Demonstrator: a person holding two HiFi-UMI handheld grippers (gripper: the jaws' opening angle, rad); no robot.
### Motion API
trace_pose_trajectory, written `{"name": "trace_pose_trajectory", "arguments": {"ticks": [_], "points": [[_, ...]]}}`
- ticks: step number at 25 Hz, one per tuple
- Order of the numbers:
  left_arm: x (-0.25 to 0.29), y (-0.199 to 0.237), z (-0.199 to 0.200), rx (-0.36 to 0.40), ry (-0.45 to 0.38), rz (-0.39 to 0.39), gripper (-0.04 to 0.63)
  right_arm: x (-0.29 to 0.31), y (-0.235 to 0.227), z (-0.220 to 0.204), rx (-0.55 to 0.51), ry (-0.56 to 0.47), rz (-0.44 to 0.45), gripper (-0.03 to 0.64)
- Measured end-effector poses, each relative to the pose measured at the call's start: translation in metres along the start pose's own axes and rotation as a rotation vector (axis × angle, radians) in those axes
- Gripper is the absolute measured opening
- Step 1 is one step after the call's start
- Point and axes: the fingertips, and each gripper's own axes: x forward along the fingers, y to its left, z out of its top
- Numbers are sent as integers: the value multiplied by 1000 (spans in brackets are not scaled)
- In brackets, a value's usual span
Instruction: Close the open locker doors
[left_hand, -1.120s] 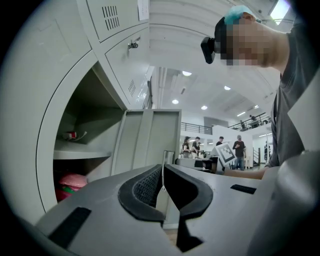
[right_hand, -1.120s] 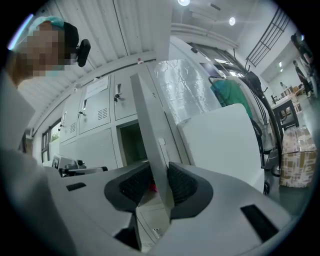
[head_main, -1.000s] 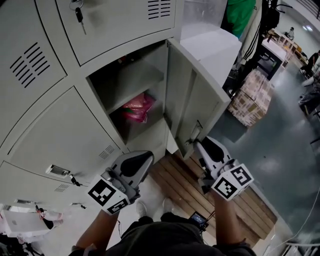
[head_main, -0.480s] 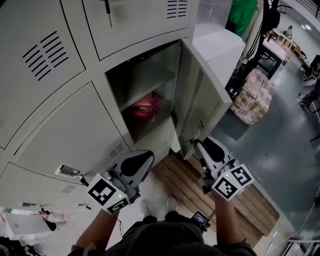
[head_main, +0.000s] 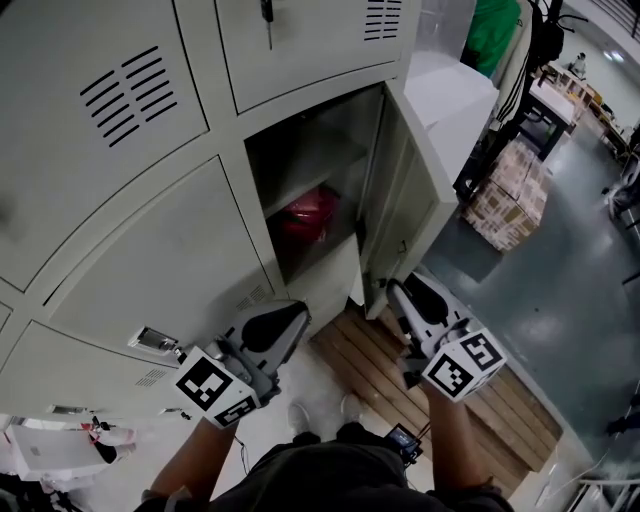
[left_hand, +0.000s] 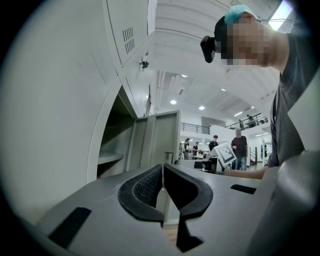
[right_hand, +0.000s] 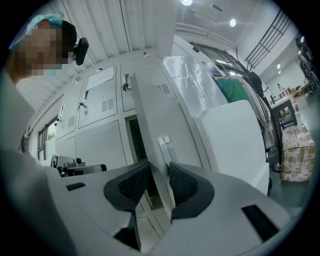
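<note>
One grey locker door (head_main: 400, 215) stands open at the right end of the bank, hinged on its right side, in front of its compartment (head_main: 300, 160). A red bag (head_main: 308, 215) lies inside. My right gripper (head_main: 397, 290) is at the door's lower free corner; in the right gripper view the door (right_hand: 150, 115) has its edge running down between the pads of the right gripper (right_hand: 159, 175), which are closed on it. My left gripper (head_main: 288, 318) hangs shut and empty below the closed neighbouring door; in the left gripper view the left gripper (left_hand: 163, 175) points at the open door (left_hand: 161, 140).
A wooden pallet (head_main: 375, 375) lies on the floor under the door. A white block (head_main: 450, 95) and stacked cardboard boxes (head_main: 510, 195) stand to the right. A key (head_main: 267, 12) hangs in the upper door. Several people stand far off (left_hand: 240, 147).
The open door stands at a narrower angle to its compartment than before. My right gripper has stayed at its lower corner, and the lockers have slid rightward in the head view.
</note>
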Motion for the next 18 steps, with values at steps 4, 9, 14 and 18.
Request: {"name": "trace_pose_trajectory", "arguments": {"ticks": [4,9,14,18], "points": [[-8,3,3,4,-7,1,9,5,9,-2,0,3,2,112],[-17,7,2,6,-3,7,9,10,15,-4,5,1,4,112],[-24,10,6,9,-15,18,9,15,21,-5,8,2,9,110],[-30,13,5,6,-12,27,9,20,26,-7,7,5,17,109]]}}
